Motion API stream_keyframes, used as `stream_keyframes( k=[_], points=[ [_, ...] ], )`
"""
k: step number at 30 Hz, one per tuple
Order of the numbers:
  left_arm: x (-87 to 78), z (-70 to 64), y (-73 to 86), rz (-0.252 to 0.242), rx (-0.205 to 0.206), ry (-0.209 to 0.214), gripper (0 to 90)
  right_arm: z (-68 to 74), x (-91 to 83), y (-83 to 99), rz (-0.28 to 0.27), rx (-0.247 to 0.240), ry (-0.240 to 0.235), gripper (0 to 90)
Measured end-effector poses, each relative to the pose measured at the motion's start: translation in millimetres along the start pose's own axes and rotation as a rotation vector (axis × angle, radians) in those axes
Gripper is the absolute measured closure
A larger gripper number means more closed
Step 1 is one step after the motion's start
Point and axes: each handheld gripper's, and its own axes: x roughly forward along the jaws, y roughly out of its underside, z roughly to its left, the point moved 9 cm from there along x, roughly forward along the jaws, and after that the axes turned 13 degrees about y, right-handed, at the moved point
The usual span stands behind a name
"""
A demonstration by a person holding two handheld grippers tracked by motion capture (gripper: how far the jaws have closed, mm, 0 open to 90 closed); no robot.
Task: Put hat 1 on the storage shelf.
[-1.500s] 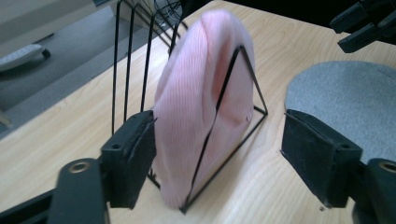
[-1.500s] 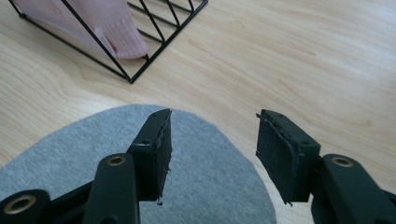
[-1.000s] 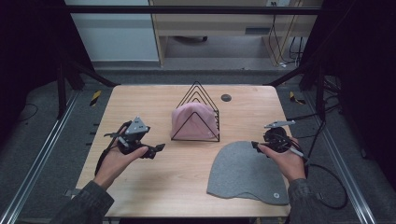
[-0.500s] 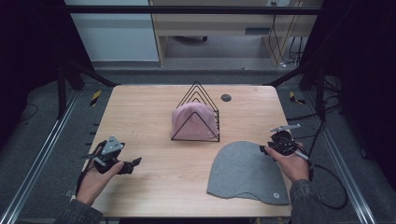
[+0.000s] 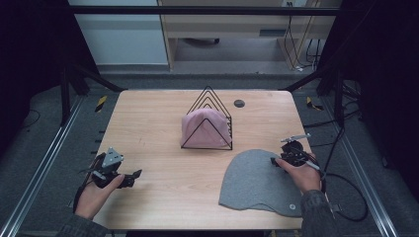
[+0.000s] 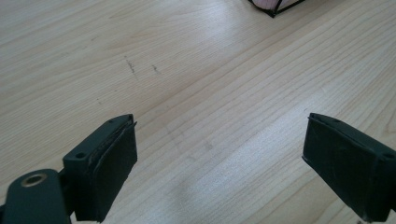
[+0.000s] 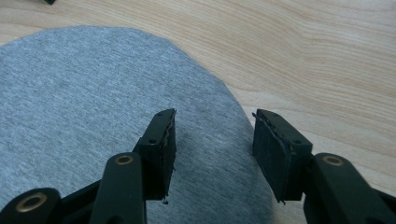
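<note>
Resting flat on the wooden table [image 5: 148, 128], the grey cloth [image 5: 257, 180] lies on the person's side of the black wire rack [image 5: 210, 121], toward the right-hand edge of the tabletop. A pink cloth [image 5: 202, 129] sits inside the wire rack, draped between its triangular frames. A small dark round disc [image 5: 239, 103] lies on the table just beyond the rack.

Right gripper [image 7: 212, 140]: positioned over the right-hand edge of the grey cloth, on the near right of the rack. Jaws stand partly apart, with the cloth's curved border running between and beneath them; nothing is clamped. Whether the jaw tips touch the fabric cannot be told.

Left gripper [image 6: 219, 158]: positioned over bare wood, well apart from the rack on its near left side. Jaws stand wide apart with nothing between them. A corner of the rack's base shows at the far edge of the left gripper view.
</note>
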Motion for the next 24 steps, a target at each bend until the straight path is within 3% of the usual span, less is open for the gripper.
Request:
stream_keyframes(
  k=[6, 9, 10, 15, 18, 24],
  points=[
    [1.6, -2.3, -0.3, 0.006, 0.014, 0.006, 9.2, 3.5, 5.9, 3.6, 0.026, -0.057, 0.023, 56.2],
    [1.7, -2.2, -0.1, 0.007, 0.013, 0.006, 9.2, 5.0, 5.4, 3.9, 0.021, -0.06, 0.017, 59.9],
    [2.5, -2.3, 0.2, 0.009, 0.015, 0.005, 9.2, 7.3, 4.2, 4.5, 0.014, -0.063, -0.001, 69.1],
    [4.3, -2.5, 0.4, 0.015, 0.023, 0.008, 9.2, 11.8, 1.6, 7.0, 0.011, -0.046, -0.041, 85.1],
    [5.2, -3.1, 1.9, 0.017, 0.016, 0.015, 8.9, 15.6, -1.6, 6.8, -0.022, -0.054, -0.042, 85.7],
    [9.3, -4.8, 3.1, 0.009, -0.009, 0.041, 6.2, 32.2, -30.1, -5.6, -0.128, -0.107, -0.064, 85.9]
  ],
)
